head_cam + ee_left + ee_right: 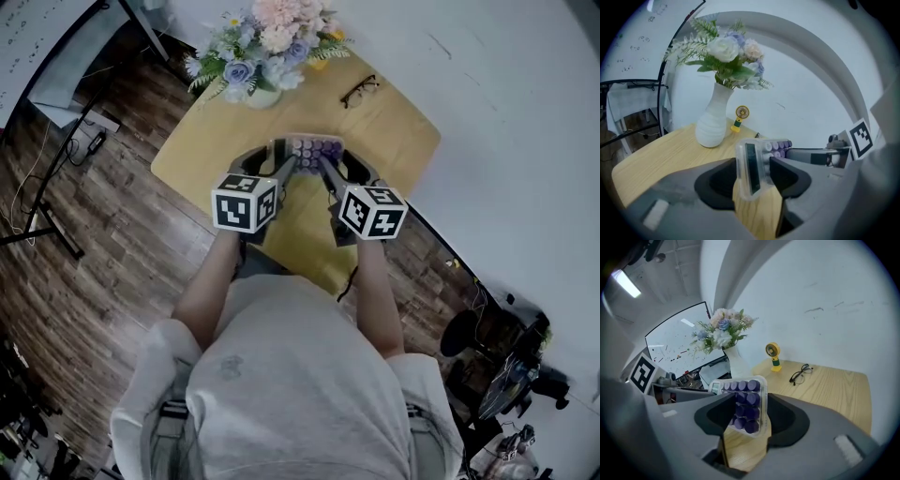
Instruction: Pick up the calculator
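Observation:
The calculator (310,150), clear-cased with round purple keys, hangs above the wooden table (398,131), held between both grippers. My left gripper (287,163) is shut on its display end (751,168), which stands on edge between the dark jaws. My right gripper (327,167) is shut on the keypad end (748,404), with the keys facing the camera. In the left gripper view the left gripper (753,176) hides the lower part of the case. In the right gripper view the right gripper (746,412) does the same.
A white vase of flowers (265,52) stands at the table's far end, with a small yellow fan (773,355) beside it. Glasses (360,90) lie near the wall side. A whiteboard (677,341) and stands sit on the wood floor to the left.

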`<state>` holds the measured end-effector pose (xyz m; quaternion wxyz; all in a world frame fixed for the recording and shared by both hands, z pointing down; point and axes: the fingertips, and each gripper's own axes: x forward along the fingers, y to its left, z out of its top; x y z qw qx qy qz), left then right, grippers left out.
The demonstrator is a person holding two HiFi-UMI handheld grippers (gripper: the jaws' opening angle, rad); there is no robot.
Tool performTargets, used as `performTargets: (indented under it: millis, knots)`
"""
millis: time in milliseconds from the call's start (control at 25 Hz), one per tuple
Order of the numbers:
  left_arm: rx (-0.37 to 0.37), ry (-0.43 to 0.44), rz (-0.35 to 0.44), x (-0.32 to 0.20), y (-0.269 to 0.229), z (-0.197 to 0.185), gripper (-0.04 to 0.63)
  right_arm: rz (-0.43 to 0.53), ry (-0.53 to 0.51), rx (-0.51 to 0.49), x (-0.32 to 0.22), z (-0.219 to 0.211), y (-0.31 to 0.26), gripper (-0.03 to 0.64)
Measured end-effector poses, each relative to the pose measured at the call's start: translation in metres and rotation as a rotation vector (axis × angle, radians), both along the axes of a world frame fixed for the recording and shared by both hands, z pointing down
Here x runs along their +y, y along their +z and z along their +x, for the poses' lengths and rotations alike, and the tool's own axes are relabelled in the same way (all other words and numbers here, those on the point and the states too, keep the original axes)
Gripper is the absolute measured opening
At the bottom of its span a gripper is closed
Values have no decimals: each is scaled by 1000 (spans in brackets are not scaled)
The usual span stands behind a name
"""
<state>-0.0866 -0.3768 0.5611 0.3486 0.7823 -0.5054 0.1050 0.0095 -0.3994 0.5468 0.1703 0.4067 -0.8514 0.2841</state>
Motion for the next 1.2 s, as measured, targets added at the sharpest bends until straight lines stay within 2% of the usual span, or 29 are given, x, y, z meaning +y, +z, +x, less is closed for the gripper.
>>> performTargets:
  millis: [520,1000,1200]
  knots:
    - [-89,-34,176,33,-72,1,222,204,-28,-32,32,1,-71,201]
    - [-180,-45,337,65,-133,15,222,335,-40,-96,64,15,-126,201]
    - [-192,-50,390,78,-155,25,222,405,-38,-93,78,26,-149,201]
